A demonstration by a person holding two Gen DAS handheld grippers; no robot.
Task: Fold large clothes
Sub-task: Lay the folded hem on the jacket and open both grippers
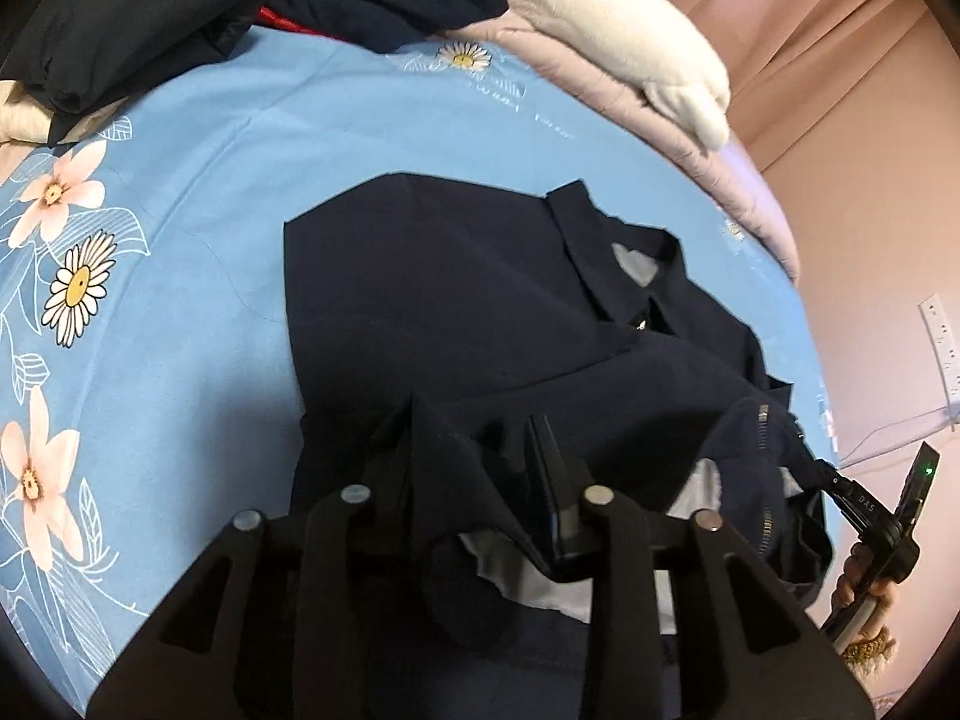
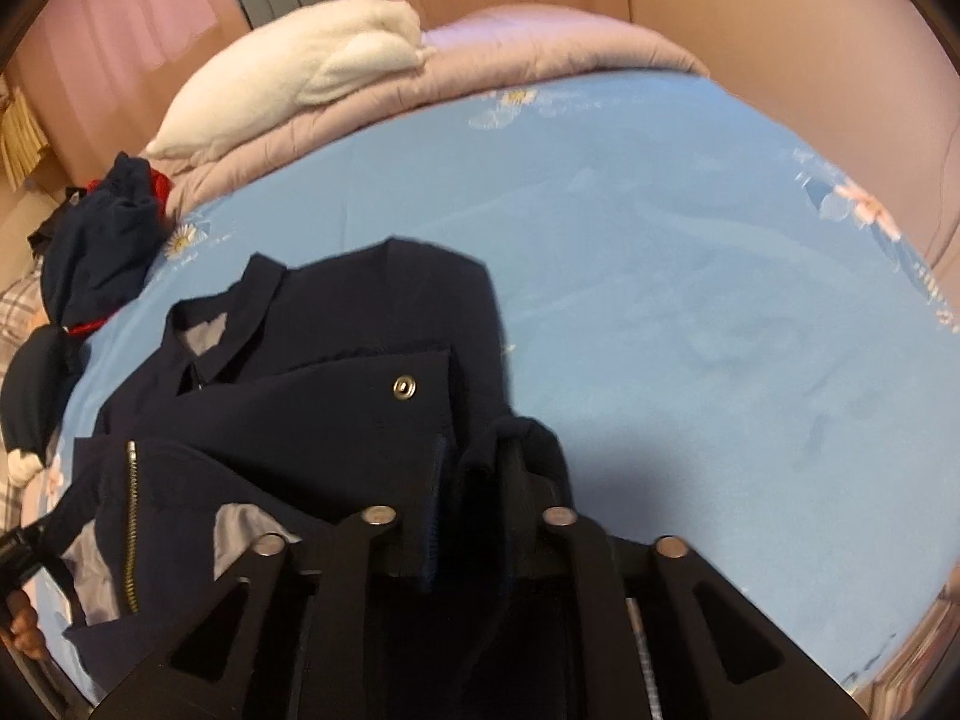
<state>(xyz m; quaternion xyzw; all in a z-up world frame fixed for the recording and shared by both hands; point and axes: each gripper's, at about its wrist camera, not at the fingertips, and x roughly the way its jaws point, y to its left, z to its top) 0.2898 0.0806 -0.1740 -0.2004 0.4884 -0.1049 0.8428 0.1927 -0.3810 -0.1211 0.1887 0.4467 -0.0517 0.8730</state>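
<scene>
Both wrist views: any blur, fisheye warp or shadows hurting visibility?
Left wrist: sharp; bed sheet bows under fisheye, dark vignette corners, soft shadow beside the navy jacket. Right wrist: slightly softer, jacket's far edge smeared, tool shadow on the sheet; no glare in either.

The fingertips of the left gripper (image 1: 474,450) are hidden under folds of the navy jacket (image 1: 456,300), so it is not clear if the pads press the cloth. The same holds for the right gripper (image 2: 480,468), whose fingers are wrapped in the dark fabric. The pile of dark clothes (image 1: 180,12) is cut by the top edge, and the hand (image 2: 21,624) shows only partly at the left border.
</scene>
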